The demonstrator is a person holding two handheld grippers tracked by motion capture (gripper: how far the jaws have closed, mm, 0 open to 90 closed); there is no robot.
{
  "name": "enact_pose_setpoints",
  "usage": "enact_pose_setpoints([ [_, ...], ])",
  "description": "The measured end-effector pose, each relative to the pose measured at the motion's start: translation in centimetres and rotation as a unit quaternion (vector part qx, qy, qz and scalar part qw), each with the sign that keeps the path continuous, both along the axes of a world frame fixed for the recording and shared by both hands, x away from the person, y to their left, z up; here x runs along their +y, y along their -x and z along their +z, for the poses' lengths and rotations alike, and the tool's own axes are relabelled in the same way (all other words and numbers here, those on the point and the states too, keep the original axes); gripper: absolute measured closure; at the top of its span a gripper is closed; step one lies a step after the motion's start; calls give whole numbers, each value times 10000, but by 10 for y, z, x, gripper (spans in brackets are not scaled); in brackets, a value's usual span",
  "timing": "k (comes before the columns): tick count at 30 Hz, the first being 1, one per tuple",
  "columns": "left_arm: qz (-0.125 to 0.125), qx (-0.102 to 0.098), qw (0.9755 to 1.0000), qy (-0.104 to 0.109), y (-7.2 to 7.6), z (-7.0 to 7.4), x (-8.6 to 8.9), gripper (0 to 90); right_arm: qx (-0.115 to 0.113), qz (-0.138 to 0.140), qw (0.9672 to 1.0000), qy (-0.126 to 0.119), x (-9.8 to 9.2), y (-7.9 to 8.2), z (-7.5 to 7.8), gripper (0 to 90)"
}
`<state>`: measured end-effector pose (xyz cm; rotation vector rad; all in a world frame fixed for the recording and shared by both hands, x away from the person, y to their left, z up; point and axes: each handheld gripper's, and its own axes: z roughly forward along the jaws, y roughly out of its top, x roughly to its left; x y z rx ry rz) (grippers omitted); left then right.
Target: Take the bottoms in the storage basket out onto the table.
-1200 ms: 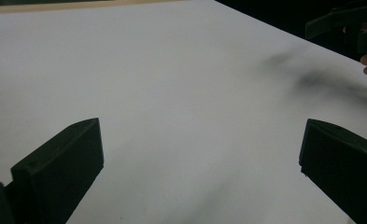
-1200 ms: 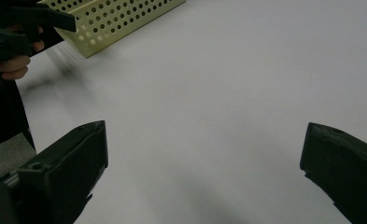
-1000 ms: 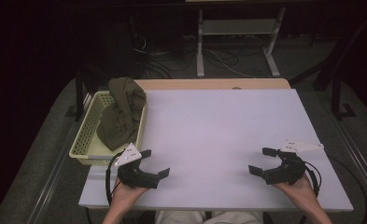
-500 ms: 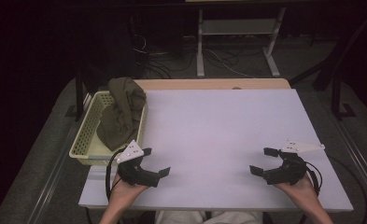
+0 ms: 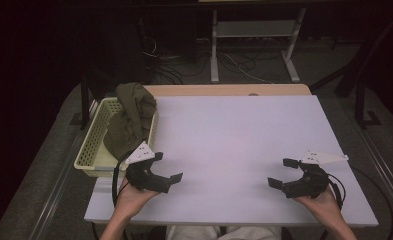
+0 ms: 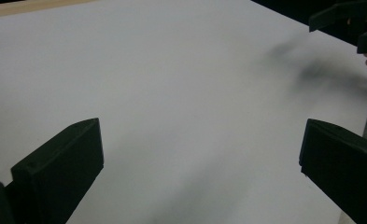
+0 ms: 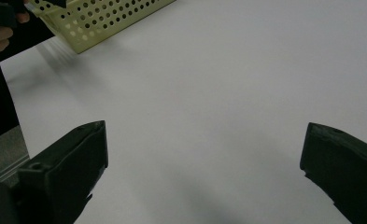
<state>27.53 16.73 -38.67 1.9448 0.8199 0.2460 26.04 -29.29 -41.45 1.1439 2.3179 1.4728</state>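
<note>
An olive-green cloth (image 5: 130, 116) is heaped in a pale yellow perforated basket (image 5: 91, 155) at the table's left edge, spilling over its rim. My left gripper (image 5: 166, 167) hovers just right of the basket's near corner, jaws wide apart with nothing between them. In the left gripper view the left gripper (image 6: 200, 154) looks across bare white tabletop (image 6: 172, 74). My right gripper (image 5: 284, 173) is held near the front right of the table, also open and empty. The right gripper view has the right gripper (image 7: 204, 154) over the white surface with the basket (image 7: 102, 18) at top left.
The white tabletop (image 5: 234, 135) stretches between the two grippers. A wooden strip (image 5: 224, 90) runs along its far edge. Beyond it stand a metal frame (image 5: 254, 45) and cables on a dark floor. The other gripper (image 6: 354, 23) appears at top right in the left gripper view.
Both hands have barely shifted; the grippers stay open in about the same places near the front edge.
</note>
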Motion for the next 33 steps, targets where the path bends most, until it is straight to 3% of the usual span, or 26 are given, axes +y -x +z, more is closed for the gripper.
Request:
enact_pose_setpoints([
  [16,-5,-169,9998,-90,-13,25,8,0,3,21,10000,-35,0,0,0,7],
  [33,157,-68,9998,-110,-31,41,24,0,40,20,10000,-54,0,1,0,7],
])
